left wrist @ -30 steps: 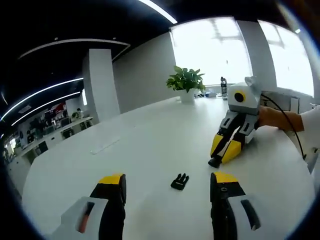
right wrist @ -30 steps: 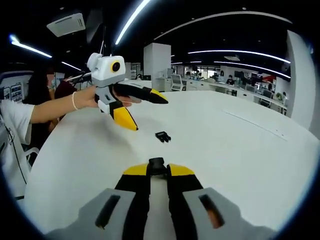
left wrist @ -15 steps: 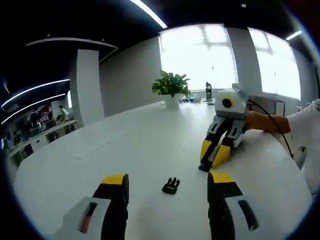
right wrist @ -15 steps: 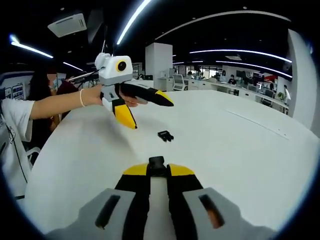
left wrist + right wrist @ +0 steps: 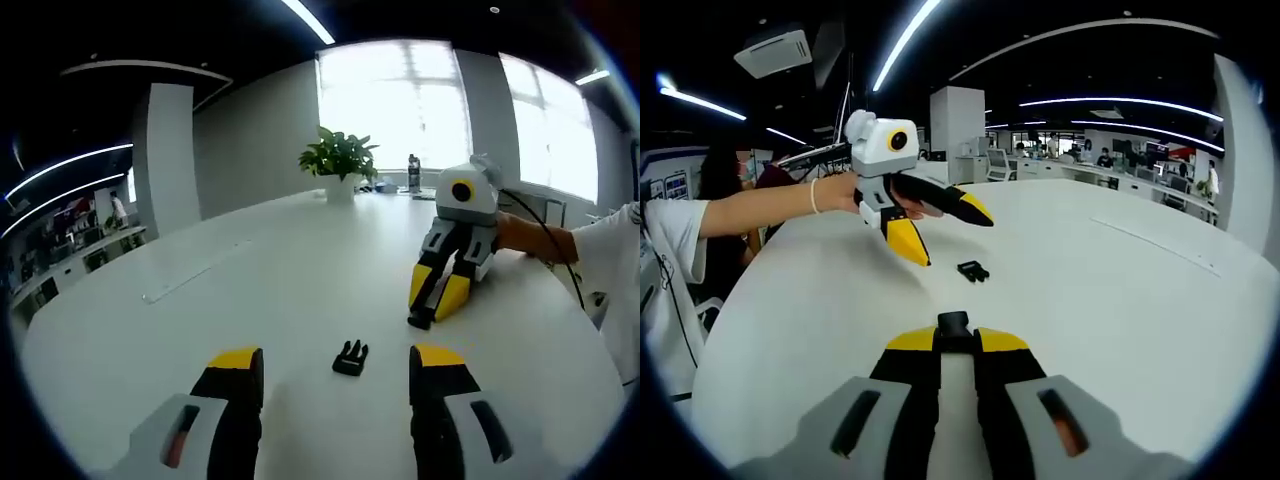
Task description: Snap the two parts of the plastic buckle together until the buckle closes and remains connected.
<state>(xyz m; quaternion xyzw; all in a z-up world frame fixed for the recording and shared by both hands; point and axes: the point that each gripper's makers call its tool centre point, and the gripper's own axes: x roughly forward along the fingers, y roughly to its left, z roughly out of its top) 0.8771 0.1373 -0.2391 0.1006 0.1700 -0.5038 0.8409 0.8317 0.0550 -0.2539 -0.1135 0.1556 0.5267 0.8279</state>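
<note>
Buckle half (image 5: 350, 357) — between open left claw (image 5: 335, 365)

Tabletop (image 5: 250, 290): we log white, smooth, faint sheen.
Buckle part (image 5: 350, 357): black plastic, matt.
Second buckle part (image 5: 953, 323): black plastic, pinched between right gripper (image 5: 958, 345) fingers.
Fingers (image 5: 236, 372): we note yellow-black plastic, slight gloss.
Sleeve (image 5: 665, 232): white cloth.

Open-plan office: desk rows (image 5: 1120, 172), strip lights (image 5: 902, 40), potted plant (image 5: 339, 160).
</note>
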